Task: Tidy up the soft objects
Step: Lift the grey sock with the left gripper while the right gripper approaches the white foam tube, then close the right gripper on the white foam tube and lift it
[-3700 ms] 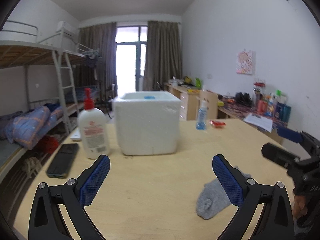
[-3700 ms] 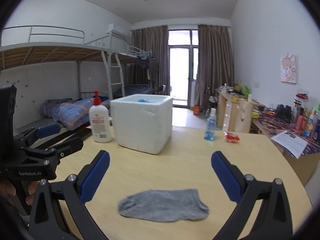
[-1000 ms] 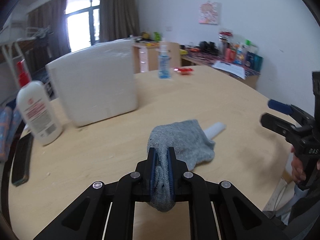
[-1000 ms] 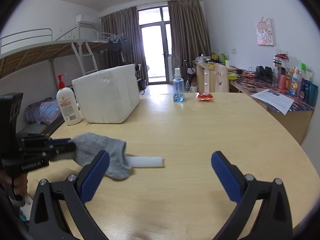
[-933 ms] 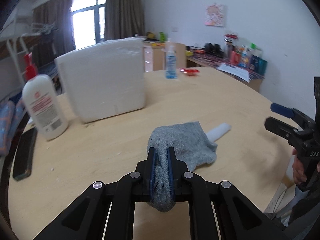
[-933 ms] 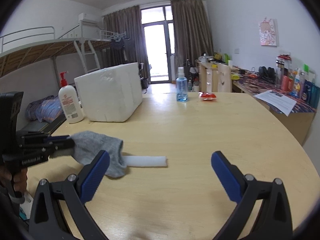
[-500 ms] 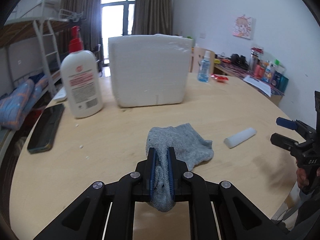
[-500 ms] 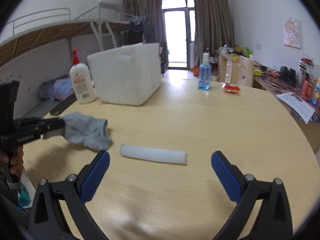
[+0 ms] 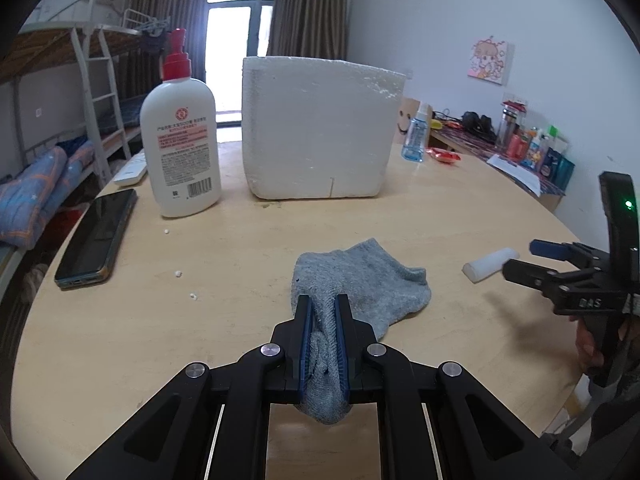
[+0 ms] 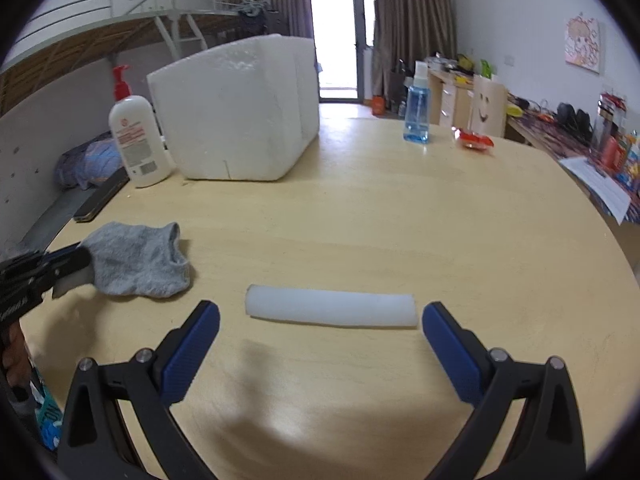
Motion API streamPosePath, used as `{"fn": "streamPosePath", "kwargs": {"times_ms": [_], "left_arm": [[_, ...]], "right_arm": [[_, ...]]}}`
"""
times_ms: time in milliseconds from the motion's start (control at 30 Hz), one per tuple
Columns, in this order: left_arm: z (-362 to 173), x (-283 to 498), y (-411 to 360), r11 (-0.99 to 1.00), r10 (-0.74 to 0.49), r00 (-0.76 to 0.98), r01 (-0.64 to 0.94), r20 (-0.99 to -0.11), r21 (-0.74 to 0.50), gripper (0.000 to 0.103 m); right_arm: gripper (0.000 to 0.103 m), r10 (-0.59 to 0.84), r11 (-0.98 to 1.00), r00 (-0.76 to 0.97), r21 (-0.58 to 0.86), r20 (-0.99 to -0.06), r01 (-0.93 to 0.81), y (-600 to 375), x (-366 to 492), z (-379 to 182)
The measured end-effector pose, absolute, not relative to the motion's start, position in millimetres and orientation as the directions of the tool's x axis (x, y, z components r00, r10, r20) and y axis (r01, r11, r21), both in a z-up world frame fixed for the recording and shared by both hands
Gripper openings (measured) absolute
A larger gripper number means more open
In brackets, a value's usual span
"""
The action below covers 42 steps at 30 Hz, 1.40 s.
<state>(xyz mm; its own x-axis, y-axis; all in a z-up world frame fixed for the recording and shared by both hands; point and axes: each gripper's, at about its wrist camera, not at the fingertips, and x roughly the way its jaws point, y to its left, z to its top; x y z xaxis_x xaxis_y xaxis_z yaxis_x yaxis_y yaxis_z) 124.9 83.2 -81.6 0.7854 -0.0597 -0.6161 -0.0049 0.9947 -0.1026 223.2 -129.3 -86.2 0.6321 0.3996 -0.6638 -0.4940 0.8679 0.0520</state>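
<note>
A grey sock (image 9: 360, 284) (image 10: 138, 258) is pinched at one end by my left gripper (image 9: 322, 304), which is shut on it; the rest of the sock drapes onto the wooden table (image 9: 248, 248). A white foam roll (image 10: 331, 311) (image 9: 490, 264) lies crosswise on the table just ahead of my right gripper (image 10: 320, 324), whose blue pads (image 10: 192, 344) stand wide open with nothing between them. A white foam box (image 9: 320, 128) (image 10: 236, 108) stands at the back of the table. The left gripper (image 10: 60, 266) shows at the left edge of the right wrist view.
A white lotion bottle with a red pump (image 9: 180, 136) stands left of the box, with a dark phone (image 9: 98, 236) beside it near the table's left edge. A blue spray bottle (image 10: 416, 114) and a red packet (image 10: 472, 138) sit further back. A cluttered desk (image 10: 592, 152) lies to the right.
My left gripper has carried the sock leftward, uncovering the foam roll. My right gripper has moved forward and down, so the roll now lies just ahead of its open fingers.
</note>
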Motion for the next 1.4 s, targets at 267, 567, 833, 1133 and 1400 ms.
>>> {"fn": "streamPosePath", "kwargs": {"times_ms": [267, 567, 833, 1133, 1400], "left_arm": [[-84, 127, 85, 0.989, -0.142, 0.782, 0.084, -0.607, -0.123, 0.012], [-87, 130, 86, 0.982, -0.187, 0.778, 0.124, -0.600, -0.145, 0.012], [-88, 135, 86, 0.979, -0.199, 0.774, 0.131, -0.601, -0.155, 0.012], [-89, 137, 85, 0.979, -0.199, 0.770, 0.131, -0.606, -0.155, 0.012], [-88, 138, 85, 0.977, -0.206, 0.770, 0.134, -0.604, -0.163, 0.012]], "right_arm": [[0.102, 0.317, 0.904, 0.639, 0.019, -0.701, -0.428, -114, 229, -91], [0.102, 0.256, 0.920, 0.631, -0.016, -0.732, -0.392, -105, 238, -96], [0.102, 0.239, 0.920, 0.607, -0.024, -0.758, -0.392, -100, 244, -99], [0.102, 0.206, 0.920, 0.596, -0.053, -0.776, -0.387, -97, 252, -103], [0.103, 0.201, 0.918, 0.587, -0.059, -0.784, -0.393, -97, 256, -104]]}}
